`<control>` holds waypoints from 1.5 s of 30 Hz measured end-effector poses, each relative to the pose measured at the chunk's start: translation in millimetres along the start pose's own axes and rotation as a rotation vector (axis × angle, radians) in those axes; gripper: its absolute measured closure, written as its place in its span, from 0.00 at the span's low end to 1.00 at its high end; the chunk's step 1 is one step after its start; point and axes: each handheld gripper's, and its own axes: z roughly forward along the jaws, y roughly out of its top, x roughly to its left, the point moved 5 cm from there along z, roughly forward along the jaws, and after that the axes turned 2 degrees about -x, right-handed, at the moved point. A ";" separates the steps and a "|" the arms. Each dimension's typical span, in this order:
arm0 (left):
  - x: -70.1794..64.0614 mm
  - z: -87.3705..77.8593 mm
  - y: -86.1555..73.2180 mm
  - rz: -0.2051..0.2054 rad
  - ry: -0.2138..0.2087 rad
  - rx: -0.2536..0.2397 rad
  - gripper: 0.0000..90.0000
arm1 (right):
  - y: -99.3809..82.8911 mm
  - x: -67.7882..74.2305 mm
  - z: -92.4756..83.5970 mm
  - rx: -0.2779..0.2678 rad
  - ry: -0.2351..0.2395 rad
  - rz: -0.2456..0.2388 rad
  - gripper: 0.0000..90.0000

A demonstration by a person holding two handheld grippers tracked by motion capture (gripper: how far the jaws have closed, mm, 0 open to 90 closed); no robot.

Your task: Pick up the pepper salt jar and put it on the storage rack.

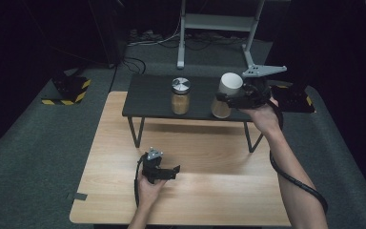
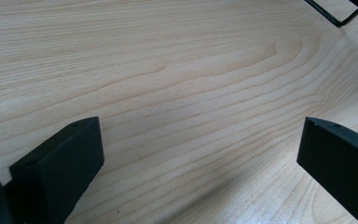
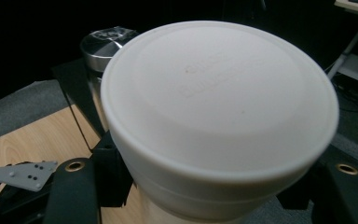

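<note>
Embossed lettering on white lid [image 3: 219,98].

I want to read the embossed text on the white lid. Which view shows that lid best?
The right gripper view: the white lid is close, its faint embossing visible. The high view shows it small and tilted. The left gripper view shows bare tabletop.
</note>
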 end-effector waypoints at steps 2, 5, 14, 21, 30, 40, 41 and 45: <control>0.0 -0.1 -0.1 -0.001 -0.001 -0.001 0.01 | 2.0 -1.8 5.1 0.010 -0.012 0.010 0.39; 0.2 -0.1 -0.4 -0.003 -0.002 -0.003 0.01 | 2.3 -2.0 7.8 0.014 -0.021 0.015 0.39; 0.0 -0.1 -0.1 -0.001 -0.001 -0.001 0.01 | -0.1 -5.0 16.2 0.037 -0.036 0.026 0.39; -0.1 -0.1 -0.1 0.000 0.000 -0.001 0.01 | 0.4 -5.2 23.0 0.049 -0.029 0.023 0.39; 0.1 -0.3 -0.6 -0.003 -0.002 -0.004 0.01 | 0.3 -5.1 28.3 0.052 -0.030 0.036 0.38; 0.5 -0.4 -0.6 -0.004 -0.003 -0.005 0.01 | -2.2 -7.2 28.0 0.043 -0.021 0.040 0.38; 0.4 -0.3 -0.7 -0.007 -0.003 -0.005 0.01 | -2.4 -7.2 28.1 0.042 -0.021 0.040 0.38; 0.6 -0.4 -0.7 -0.006 -0.005 -0.005 0.01 | -2.6 -7.1 28.1 0.041 -0.022 0.043 0.38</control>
